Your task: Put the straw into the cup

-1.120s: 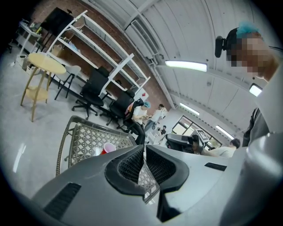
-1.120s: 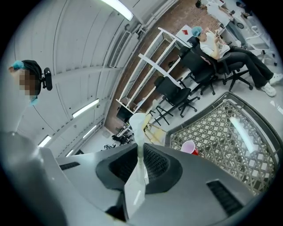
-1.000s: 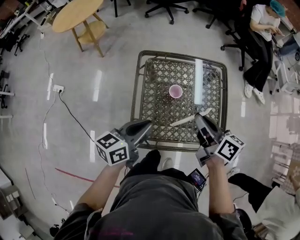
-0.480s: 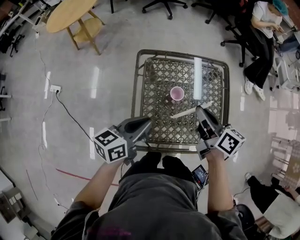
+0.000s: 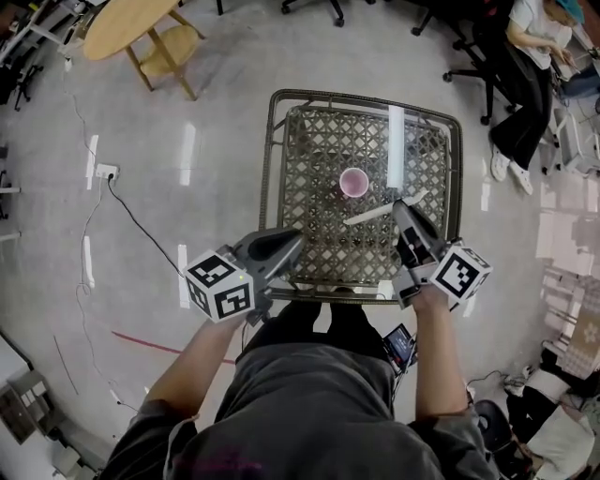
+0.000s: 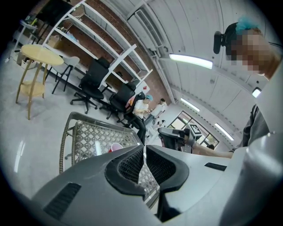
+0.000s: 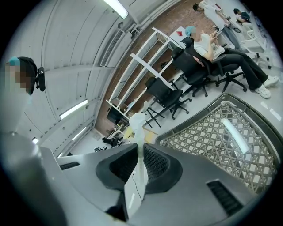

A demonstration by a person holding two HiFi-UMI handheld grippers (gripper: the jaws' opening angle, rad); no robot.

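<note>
A pink cup (image 5: 352, 182) stands upright near the middle of the lattice table (image 5: 281, 159); it also shows small in the left gripper view as the cup (image 6: 116, 147). My right gripper (image 5: 400, 210) is shut on a white paper-wrapped straw (image 5: 375, 212), which sticks out to the left, below and right of the cup. In the right gripper view the straw (image 7: 139, 150) is pinched between the jaws and rises past them. My left gripper (image 5: 294, 242) hangs over the table's near left edge, shut on nothing.
A round wooden stool table (image 5: 127, 28) stands at the far left. Black office chairs (image 5: 469, 56) and a seated person (image 5: 539, 66) are at the far right. A cable and socket (image 5: 105, 172) lie on the floor to the left.
Both grippers have shifted slightly toward the table and the straw's tip has come a little closer to the cup. The head view has drifted forward.
</note>
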